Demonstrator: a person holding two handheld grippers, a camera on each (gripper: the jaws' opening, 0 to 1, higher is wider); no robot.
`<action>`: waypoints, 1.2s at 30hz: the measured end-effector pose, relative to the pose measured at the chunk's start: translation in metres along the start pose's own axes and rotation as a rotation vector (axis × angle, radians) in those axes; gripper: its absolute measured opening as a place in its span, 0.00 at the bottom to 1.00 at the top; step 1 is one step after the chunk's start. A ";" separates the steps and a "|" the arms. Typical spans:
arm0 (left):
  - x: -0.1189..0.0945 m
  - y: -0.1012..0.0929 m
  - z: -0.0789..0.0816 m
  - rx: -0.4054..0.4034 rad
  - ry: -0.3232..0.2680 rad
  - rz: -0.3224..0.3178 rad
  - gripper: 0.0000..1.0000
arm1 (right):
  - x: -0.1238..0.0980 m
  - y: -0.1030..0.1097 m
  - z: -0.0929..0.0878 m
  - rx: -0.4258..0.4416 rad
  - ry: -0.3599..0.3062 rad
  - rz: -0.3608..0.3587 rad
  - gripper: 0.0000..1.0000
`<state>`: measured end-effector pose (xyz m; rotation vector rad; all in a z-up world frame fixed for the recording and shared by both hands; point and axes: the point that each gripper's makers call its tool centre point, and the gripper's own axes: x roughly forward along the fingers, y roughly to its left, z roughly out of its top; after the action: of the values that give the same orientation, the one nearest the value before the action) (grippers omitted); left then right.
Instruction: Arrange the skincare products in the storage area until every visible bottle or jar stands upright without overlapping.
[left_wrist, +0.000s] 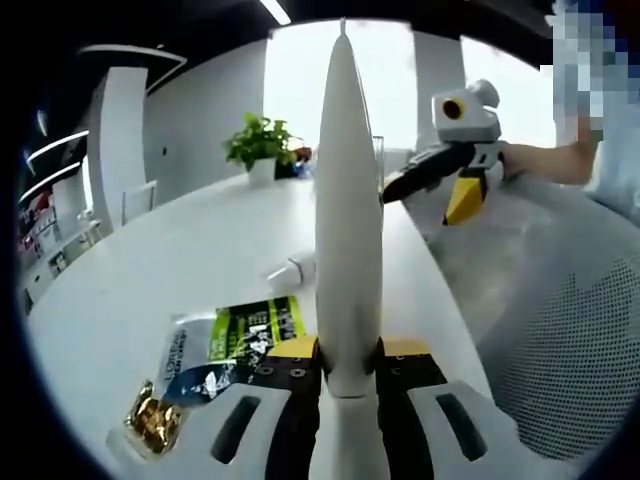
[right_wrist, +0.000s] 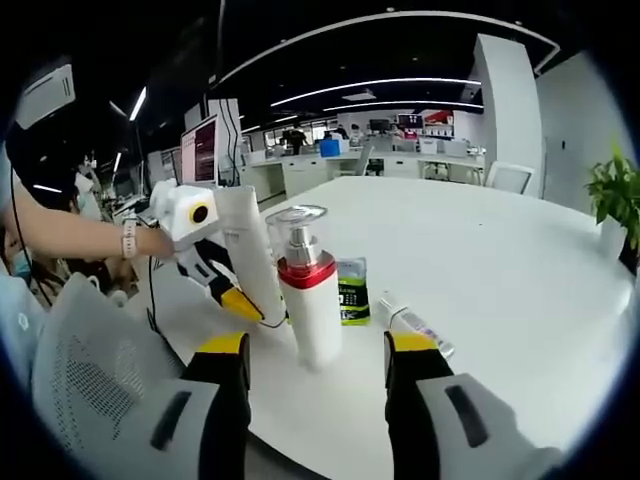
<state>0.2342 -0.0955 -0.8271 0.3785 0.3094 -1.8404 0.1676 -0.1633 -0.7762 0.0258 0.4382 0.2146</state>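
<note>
My left gripper (left_wrist: 348, 352) is shut on a tall white tube (left_wrist: 346, 200) that rises straight up the middle of the left gripper view. From the right gripper view this tube (right_wrist: 250, 250) stands at the table's near edge with the left gripper (right_wrist: 235, 295) clamped on it. A white pump bottle (right_wrist: 308, 290) with a red band and a clear cap stands upright just beyond my right gripper (right_wrist: 317, 345), whose jaws are open and empty. A small white tube (right_wrist: 415, 322) lies on its side to the right of the bottle, also seen as the small tube (left_wrist: 290, 270). The right gripper (left_wrist: 440, 185) hangs at upper right.
A green-black sachet (left_wrist: 240, 340) and a gold packet (left_wrist: 150, 420) lie on the white table (left_wrist: 180, 260); the sachet (right_wrist: 350, 290) leans behind the pump bottle. A mesh chair (right_wrist: 80, 350) stands at the table's edge. A potted plant (left_wrist: 262, 145) sits at the far end.
</note>
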 end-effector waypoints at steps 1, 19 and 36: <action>0.000 0.000 0.000 -0.002 -0.002 -0.002 0.17 | 0.000 0.000 0.000 -0.001 -0.001 -0.001 0.54; 0.002 -0.002 -0.003 0.011 0.011 0.000 0.18 | 0.002 0.002 -0.001 0.027 0.002 0.021 0.54; -0.003 -0.002 -0.025 -0.019 0.093 0.058 0.20 | 0.003 0.004 -0.002 0.028 0.014 0.044 0.55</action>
<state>0.2352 -0.0824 -0.8491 0.4560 0.3753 -1.7654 0.1686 -0.1591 -0.7788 0.0617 0.4554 0.2522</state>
